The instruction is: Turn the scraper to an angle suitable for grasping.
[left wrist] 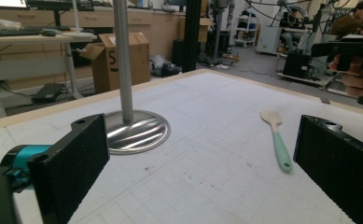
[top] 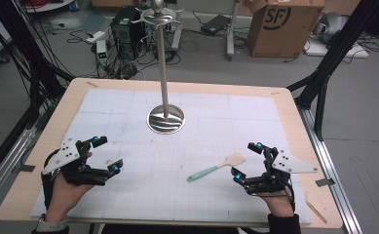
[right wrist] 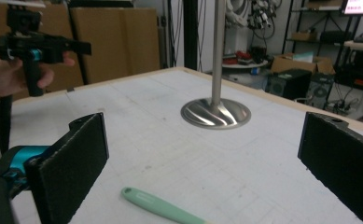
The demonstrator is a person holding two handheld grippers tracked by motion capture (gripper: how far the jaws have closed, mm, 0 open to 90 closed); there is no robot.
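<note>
A spatula (top: 216, 166) with a mint-green handle and a pale wooden blade lies flat on the white mat, right of centre. It also lies ahead of the left jaws (left wrist: 276, 138), and its handle end (right wrist: 163, 207) shows low between the right jaws. My right gripper (top: 246, 160) stands open just right of the spatula blade, apart from it. My left gripper (top: 107, 155) is open over the mat's left side, holding nothing. A metal stand (top: 165, 118) with a round base and tall pole rises at the mat's far middle.
The white gridded mat (top: 128, 190) covers most of the wooden table (top: 294, 126). Beyond the table's far edge sit a cardboard box (top: 284, 27), cables and electronics on the floor. Black frame posts (top: 323, 83) stand at the right.
</note>
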